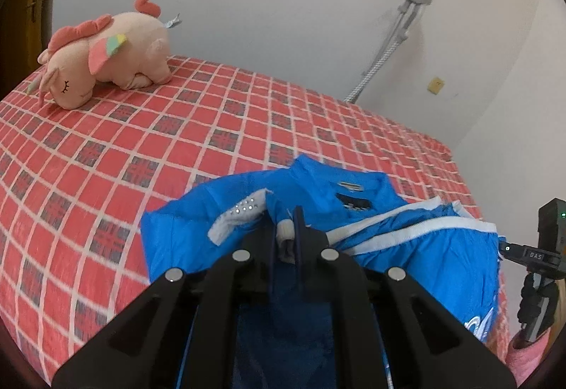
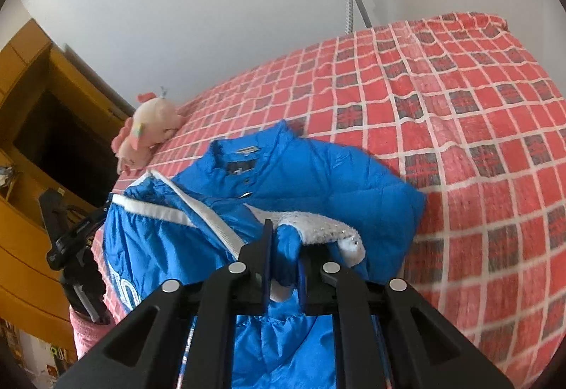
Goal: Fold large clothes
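Note:
A bright blue padded jacket [image 1: 435, 247] with white trim lies bunched on the red checked bedspread [image 1: 198, 127], its collar and label facing up. My left gripper [image 1: 288, 230] is shut on a fold of the jacket's blue and white edge. In the right wrist view the same blue jacket [image 2: 318, 176] spreads ahead, and my right gripper [image 2: 284, 247] is shut on a blue fold with white sequined trim beside it. The other gripper shows at the edge of each view, the right one [image 1: 546, 247] and the left one [image 2: 76, 233], both mostly hidden by the cloth.
A pink plush unicorn [image 1: 106, 53] lies at the far corner of the bed, near the white wall. A grey hose and rail [image 1: 396, 35] lean on the wall behind the bed. Wooden furniture [image 2: 42, 141] stands on the left. A person's pink sleeve [image 2: 85, 332] shows low.

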Demonstrator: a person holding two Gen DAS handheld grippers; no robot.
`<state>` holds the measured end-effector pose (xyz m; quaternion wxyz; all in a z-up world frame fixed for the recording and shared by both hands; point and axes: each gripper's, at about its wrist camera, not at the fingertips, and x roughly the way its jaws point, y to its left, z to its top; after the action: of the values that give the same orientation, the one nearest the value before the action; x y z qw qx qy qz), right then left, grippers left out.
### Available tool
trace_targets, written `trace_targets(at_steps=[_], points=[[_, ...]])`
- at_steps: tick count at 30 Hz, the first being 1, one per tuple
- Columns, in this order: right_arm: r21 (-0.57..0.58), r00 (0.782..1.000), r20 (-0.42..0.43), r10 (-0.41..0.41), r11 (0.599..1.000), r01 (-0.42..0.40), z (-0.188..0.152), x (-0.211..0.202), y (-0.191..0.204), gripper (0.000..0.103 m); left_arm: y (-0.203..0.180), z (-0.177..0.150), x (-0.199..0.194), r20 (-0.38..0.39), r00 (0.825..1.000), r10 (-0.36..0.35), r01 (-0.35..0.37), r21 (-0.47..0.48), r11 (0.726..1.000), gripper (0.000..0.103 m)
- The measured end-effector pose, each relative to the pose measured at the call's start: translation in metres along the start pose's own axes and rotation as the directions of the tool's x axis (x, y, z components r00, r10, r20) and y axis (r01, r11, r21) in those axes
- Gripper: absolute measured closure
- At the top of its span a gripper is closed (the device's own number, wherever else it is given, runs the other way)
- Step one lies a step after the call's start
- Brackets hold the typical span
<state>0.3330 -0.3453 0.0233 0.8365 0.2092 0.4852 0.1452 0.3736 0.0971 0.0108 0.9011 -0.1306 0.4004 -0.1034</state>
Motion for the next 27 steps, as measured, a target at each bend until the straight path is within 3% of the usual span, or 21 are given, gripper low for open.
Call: trace_targets(at_steps=[11, 17, 18, 19, 20, 21, 23, 24, 25, 27], points=[[0.092, 1.000, -0.016, 0.019, 0.996, -0.018, 0.009, 0.048, -0.030, 0.091, 0.025, -0.003, 0.062, -0.068, 0.997, 0.036, -0.039, -0.050, 0.998, 0.091], [0.061, 1.000, -0.005, 0.030, 0.998, -0.030, 0.006, 0.042, -0.025, 0.075, 0.024, 0.000, 0.064, -0.106, 0.994, 0.026, -0.032, -0.060, 0.998, 0.087], [0.049, 0.999, 0.001, 0.040, 0.998, -0.040, 0.005, 0.037, -0.022, 0.062, 0.024, 0.001, 0.059, -0.106, 0.994, 0.011, -0.018, -0.068, 0.998, 0.083], [0.029, 0.999, 0.013, 0.052, 0.998, -0.052, 0.003, 0.027, -0.018, 0.042, 0.025, 0.002, 0.050, -0.101, 0.995, -0.010, 0.002, -0.081, 0.997, 0.071], [0.014, 0.998, 0.029, 0.048, 0.999, -0.048, 0.001, 0.021, -0.015, 0.036, 0.026, 0.002, 0.042, -0.097, 0.995, -0.022, 0.014, -0.089, 0.996, 0.062], [-0.013, 0.998, 0.044, 0.035, 0.999, -0.035, -0.001, 0.013, -0.011, 0.036, 0.025, 0.002, 0.034, -0.092, 0.995, -0.031, 0.023, -0.089, 0.996, 0.051], [-0.070, 0.999, 0.050, -0.002, 0.998, 0.006, -0.008, -0.001, -0.003, 0.036, 0.023, -0.003, 0.015, -0.077, 0.997, -0.021, 0.017, -0.046, 0.999, 0.050], [-0.088, 0.999, 0.048, -0.020, 0.996, 0.024, -0.012, -0.006, -0.003, 0.036, 0.023, -0.006, 0.009, -0.072, 0.997, -0.003, 0.001, -0.026, 1.000, 0.044], [-0.092, 0.998, 0.046, -0.039, 0.995, 0.044, -0.015, -0.009, -0.004, 0.036, 0.025, -0.012, -0.001, -0.064, 0.997, 0.035, -0.035, 0.000, 0.999, 0.038], [-0.092, 0.996, 0.030, -0.080, 0.992, 0.082, -0.020, -0.009, -0.011, 0.036, 0.031, -0.024, -0.011, -0.062, 0.995, 0.080, -0.079, 0.025, 0.997, 0.037]])
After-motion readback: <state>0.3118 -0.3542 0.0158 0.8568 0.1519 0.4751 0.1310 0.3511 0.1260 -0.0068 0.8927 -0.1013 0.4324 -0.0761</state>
